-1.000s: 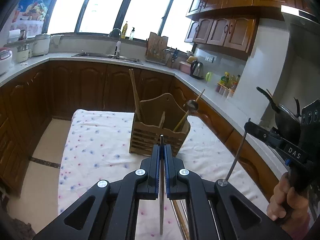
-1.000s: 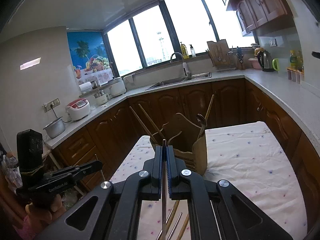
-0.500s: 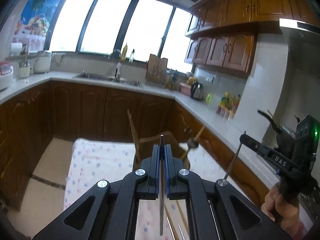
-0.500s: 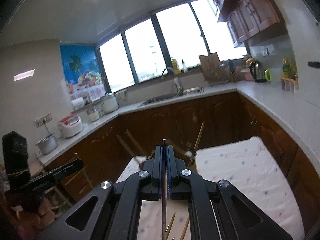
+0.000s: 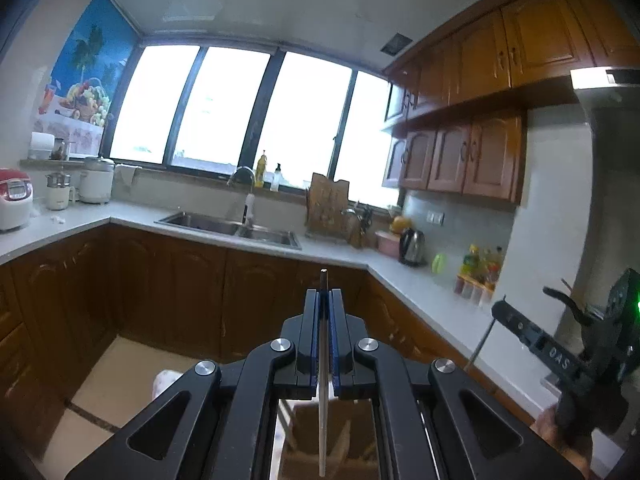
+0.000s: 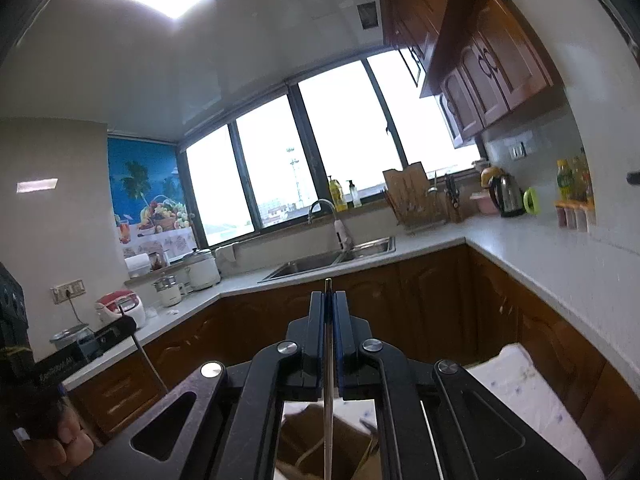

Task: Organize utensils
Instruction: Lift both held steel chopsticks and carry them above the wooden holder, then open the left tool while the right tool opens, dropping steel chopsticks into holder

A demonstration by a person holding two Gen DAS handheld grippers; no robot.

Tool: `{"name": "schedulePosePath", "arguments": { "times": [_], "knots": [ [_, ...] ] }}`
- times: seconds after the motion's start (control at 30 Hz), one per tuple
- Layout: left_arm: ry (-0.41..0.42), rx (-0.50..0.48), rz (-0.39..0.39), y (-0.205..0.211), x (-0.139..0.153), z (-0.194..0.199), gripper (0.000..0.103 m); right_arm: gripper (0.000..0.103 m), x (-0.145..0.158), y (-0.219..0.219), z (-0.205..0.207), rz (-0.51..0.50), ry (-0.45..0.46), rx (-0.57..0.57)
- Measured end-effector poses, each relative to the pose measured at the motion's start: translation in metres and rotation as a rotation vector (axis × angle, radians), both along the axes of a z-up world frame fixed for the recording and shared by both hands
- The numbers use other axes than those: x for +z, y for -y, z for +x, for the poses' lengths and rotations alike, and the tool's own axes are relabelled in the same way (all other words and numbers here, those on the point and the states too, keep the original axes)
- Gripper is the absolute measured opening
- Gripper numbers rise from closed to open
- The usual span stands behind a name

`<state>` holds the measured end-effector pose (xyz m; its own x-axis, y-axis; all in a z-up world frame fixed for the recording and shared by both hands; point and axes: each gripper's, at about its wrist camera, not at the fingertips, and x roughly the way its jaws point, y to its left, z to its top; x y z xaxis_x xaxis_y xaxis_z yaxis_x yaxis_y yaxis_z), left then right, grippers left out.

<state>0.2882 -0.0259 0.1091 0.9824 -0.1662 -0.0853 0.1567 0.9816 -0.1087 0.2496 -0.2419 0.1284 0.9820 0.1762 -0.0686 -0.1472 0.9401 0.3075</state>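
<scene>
Both grippers are matt black plastic with bright metal bolts: left gripper (image 5: 324,300), right gripper (image 6: 329,302). Each grips a thin, smooth metal chopstick (image 5: 322,400). Cabinets (image 5: 192,292) are glossy brown wood; worktop (image 6: 568,264) is smooth pale stone; sink (image 5: 232,228) is brushed steel; cloth (image 6: 520,392) is matt printed fabric

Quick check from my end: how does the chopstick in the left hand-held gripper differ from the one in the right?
The chopstick in the left hand-held gripper is a plain grey metal rod with a dark tip. The chopstick in the right hand-held gripper looks thinner and ends in a small brass-coloured tip. Shared: each is clamped between shut jaws, lying along the fingers with its tip poking just past them, above the wooden utensil holder.
</scene>
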Motion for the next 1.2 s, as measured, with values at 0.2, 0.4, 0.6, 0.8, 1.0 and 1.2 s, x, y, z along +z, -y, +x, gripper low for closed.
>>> {"name": "schedulePosePath", "arguments": {
  "times": [0.2,0.4,0.6,0.8,1.0,1.2],
  "knots": [
    [0.012,0.053,-0.031,0.006,-0.033,0.028,0.002,0.004,-0.013,-0.006,0.015,-0.031,0.012,-0.023],
    [0.001,0.066,-0.052,0.019,-0.066,0.044,0.002,0.004,-0.040,-0.010,0.024,-0.016,0.005,-0.026],
    [-0.066,0.074,-0.034,0.030,-0.096,0.058,0.002,0.004,-0.069,-0.014,0.024,-0.015,-0.028,-0.025],
    [-0.130,0.076,-0.025,0.026,-0.093,0.065,0.002,0.004,-0.093,-0.008,0.025,0.004,-0.097,-0.032],
    [-0.141,0.072,-0.007,0.026,-0.075,0.069,0.003,0.004,-0.095,0.000,0.028,0.017,-0.150,-0.028],
    [-0.156,0.074,-0.010,0.021,-0.070,0.073,0.004,0.004,-0.093,-0.001,0.032,0.016,-0.173,-0.019]
  ]
}}
